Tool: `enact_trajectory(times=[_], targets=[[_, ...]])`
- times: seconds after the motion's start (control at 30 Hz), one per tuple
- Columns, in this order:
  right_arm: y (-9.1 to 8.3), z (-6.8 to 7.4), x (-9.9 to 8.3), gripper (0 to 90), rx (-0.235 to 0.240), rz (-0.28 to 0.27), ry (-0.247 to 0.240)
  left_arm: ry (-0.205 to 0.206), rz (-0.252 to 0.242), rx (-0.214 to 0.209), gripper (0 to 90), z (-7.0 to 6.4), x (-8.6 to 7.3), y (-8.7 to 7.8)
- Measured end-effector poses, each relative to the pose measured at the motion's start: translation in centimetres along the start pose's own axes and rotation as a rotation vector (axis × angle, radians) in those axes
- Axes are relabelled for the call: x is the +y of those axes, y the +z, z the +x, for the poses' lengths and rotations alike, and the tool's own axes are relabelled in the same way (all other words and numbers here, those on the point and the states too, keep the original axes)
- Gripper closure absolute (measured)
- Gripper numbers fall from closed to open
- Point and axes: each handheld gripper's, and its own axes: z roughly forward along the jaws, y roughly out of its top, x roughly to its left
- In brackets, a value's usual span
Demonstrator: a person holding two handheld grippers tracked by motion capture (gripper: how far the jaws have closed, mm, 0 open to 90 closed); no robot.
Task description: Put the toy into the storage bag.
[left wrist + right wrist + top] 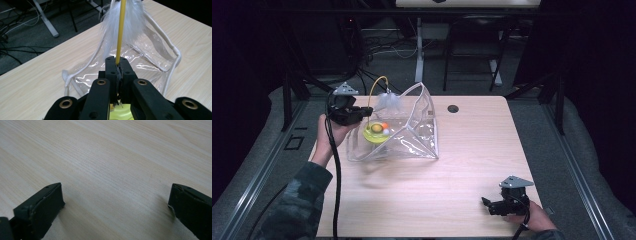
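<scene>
So the left gripper (362, 114) sits at the far left of the table (472, 165), just at the open mouth of a clear plastic bag (412, 135), and its 2 jaws are pinched tight on a thin yellow wand (120, 32). In the left gripper view you can see the wand coming straight up out from between the closed jaws, with a fluffy white feather tuft (125, 22) around it higher up. From the high view the wand curves up and over in an arch, and the feathers hang at the bag's far left edge. Right under the gripper there's a yellow-green toy base (376, 134) with a couple of small balls in it, one orange, and it looks like it's sitting inside the bag at the left end, though the clear plastic makes that hard to call. The bag has a white cord (172, 52) running round its rim. The right gripper (488, 205) is well apart from all that, down at the near right of the table, jaws spread wide over bare wood, holding nothing.
</scene>
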Motion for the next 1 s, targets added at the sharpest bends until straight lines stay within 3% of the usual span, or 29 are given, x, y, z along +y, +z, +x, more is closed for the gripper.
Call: enact_trajectory(times=[1.0], targets=[[0.0, 0.0, 0.0, 0.0, 0.000, 0.001, 0.000, 0.001, 0.051, -0.041, 88.1, 0.1, 0.0, 3.7]])
